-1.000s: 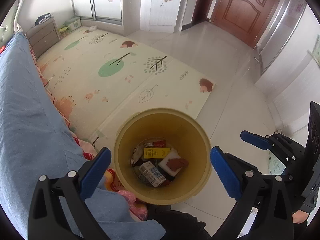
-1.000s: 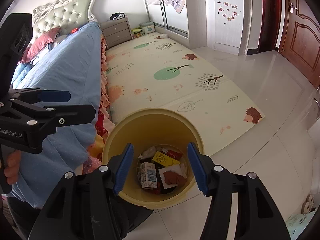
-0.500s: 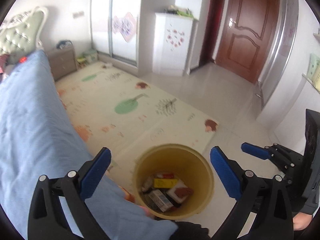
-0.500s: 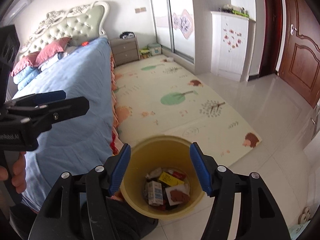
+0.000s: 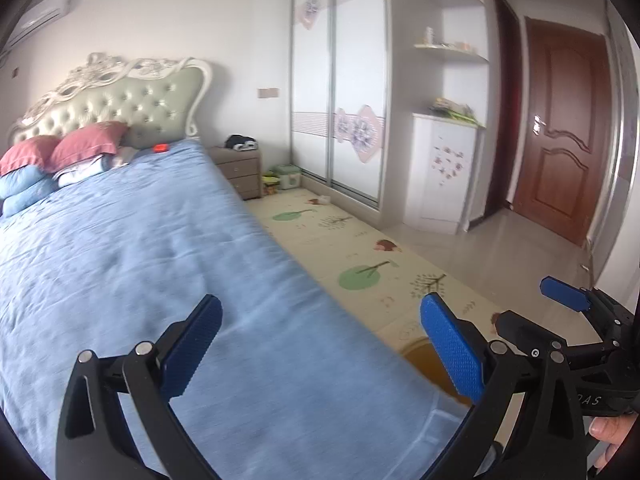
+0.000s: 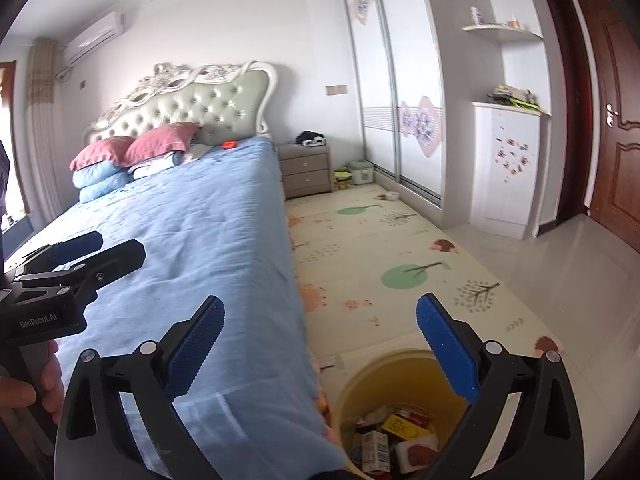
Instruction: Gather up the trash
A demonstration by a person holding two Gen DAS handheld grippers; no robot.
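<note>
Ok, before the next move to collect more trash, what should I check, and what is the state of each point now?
1. Left gripper empty, jaws open: ok.
2. Right gripper empty, jaws open: ok.
3. Bin upright beside the bed, with trash inside: ok.
4. Room left in the bin: ok, the trash lies low.
5. Next piece found: a small red thing lies near the pillows; whether it is trash, cannot tell.
6. Grippers apart from each other: ok.
</note>
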